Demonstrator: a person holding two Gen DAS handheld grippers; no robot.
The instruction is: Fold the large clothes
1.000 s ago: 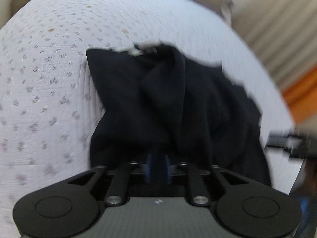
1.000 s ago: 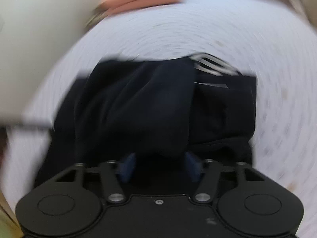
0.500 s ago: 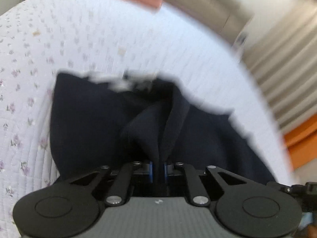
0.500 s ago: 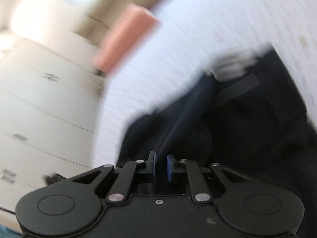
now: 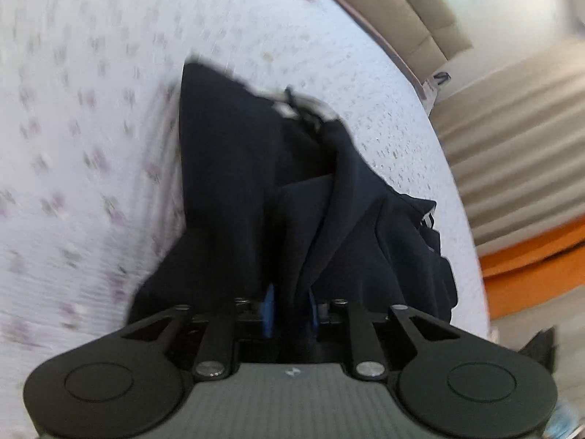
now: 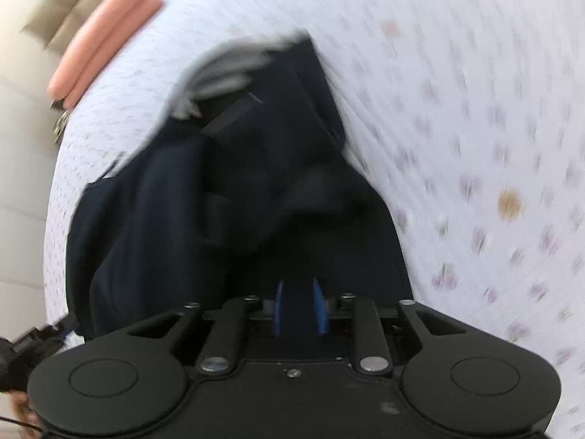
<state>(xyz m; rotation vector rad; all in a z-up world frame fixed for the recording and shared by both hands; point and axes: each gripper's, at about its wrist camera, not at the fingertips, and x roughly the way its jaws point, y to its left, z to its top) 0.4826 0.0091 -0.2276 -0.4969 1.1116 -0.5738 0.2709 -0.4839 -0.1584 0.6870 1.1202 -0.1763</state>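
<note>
Both the left gripper and right gripper, clamped on the dark navy garment, have now swung it lengthwise across the floral white bedspread, suggesting repositioning before folding.

Home bedroom: floral quilted bedspread, padded beige headboard, pink pillow, cream wardrobe doors.

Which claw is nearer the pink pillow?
Probably right. The right claw, shut on the dark garment, sees the pillow large, ahead-left. The left claw, gripping the same garment, sees it cut off at the far end of the bed.
</note>
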